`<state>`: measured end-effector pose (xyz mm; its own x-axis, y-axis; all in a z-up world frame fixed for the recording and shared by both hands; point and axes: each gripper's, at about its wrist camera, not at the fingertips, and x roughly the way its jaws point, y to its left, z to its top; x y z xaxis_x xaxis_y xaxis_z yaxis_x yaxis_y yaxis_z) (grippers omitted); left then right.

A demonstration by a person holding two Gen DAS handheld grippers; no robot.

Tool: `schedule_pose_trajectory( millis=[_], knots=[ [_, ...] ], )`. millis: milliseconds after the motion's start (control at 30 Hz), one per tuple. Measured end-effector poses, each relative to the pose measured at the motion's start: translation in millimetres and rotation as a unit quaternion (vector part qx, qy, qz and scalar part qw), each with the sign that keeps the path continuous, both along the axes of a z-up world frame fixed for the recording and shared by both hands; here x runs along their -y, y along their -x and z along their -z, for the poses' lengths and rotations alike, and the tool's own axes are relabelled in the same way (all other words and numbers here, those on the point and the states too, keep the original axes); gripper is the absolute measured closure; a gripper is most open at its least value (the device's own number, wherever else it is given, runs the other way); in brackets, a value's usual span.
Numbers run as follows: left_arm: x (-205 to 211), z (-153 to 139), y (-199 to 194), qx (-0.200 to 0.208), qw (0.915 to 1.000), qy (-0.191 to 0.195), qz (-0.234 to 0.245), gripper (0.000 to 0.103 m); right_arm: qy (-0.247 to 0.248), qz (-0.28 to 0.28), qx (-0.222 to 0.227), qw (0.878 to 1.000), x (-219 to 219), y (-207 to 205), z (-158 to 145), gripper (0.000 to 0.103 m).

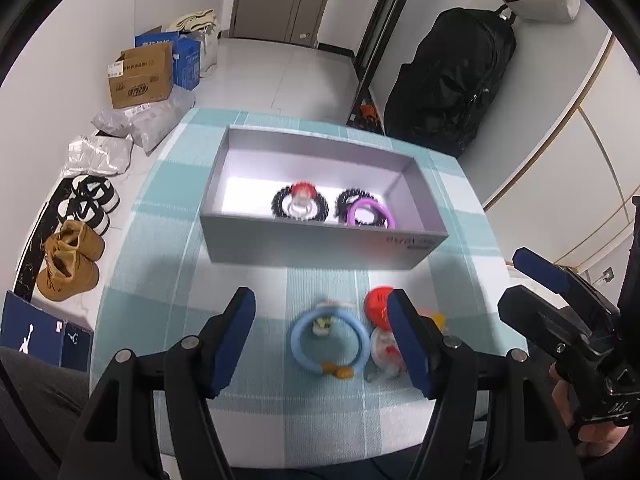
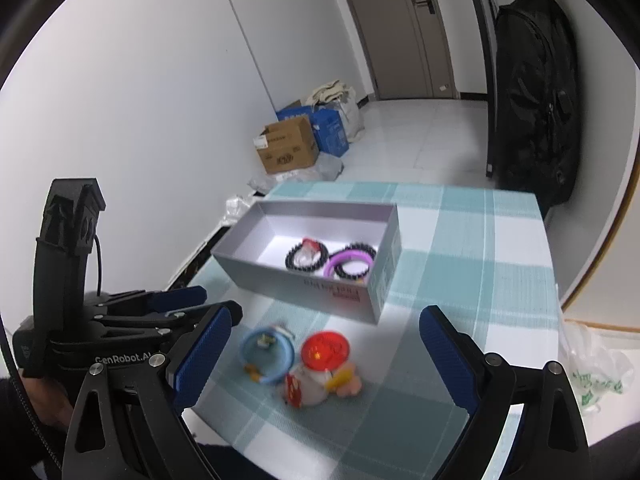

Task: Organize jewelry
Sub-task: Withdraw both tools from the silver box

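A grey open box [image 1: 320, 246] [image 2: 308, 292] stands on the checked tablecloth. Inside lie two black bead bracelets [image 1: 280, 200] [image 2: 294, 260], a red-topped charm [image 1: 303, 190] and a purple ring bracelet [image 1: 370, 214] [image 2: 340, 260]. In front of the box lie a light blue bracelet [image 1: 330, 340] [image 2: 268, 354] and a small figure with a red round top [image 1: 380, 306] [image 2: 324, 354]. My left gripper [image 1: 320, 344] is open, its fingers either side of the blue bracelet. My right gripper [image 2: 326, 364] is open above the figure, and also shows in the left wrist view [image 1: 532, 284].
The table [image 1: 160, 240] [image 2: 480, 260] has a teal and white checked cloth. Shoes [image 1: 72, 260], cardboard boxes [image 1: 140, 76] [image 2: 286, 150] and bags lie on the floor at the left. A black backpack [image 1: 452, 80] [image 2: 536, 120] hangs beyond the table. A plastic bag [image 2: 596, 376] lies right.
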<state>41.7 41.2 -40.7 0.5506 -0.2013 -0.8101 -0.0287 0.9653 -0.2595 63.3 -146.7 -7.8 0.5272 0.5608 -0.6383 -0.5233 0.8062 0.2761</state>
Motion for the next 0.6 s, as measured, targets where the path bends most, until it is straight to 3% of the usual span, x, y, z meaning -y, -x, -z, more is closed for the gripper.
schedule_pose_trajectory(
  millis=[333, 500, 600],
  knots=[
    [3, 12, 14, -0.014, 0.9998, 0.013, -0.008, 0.039, 0.007, -0.008, -0.039, 0.999, 6, 10, 22, 0.008],
    [22, 12, 22, -0.012, 0.999, 0.02, 0.039, 0.039, 0.015, 0.025, -0.057, 0.998, 15, 10, 30, 0.008],
    [36, 12, 25, 0.002, 0.9978, 0.0, 0.067, 0.039, 0.005, 0.052, -0.072, 0.996, 25, 8, 32, 0.008]
  ],
)
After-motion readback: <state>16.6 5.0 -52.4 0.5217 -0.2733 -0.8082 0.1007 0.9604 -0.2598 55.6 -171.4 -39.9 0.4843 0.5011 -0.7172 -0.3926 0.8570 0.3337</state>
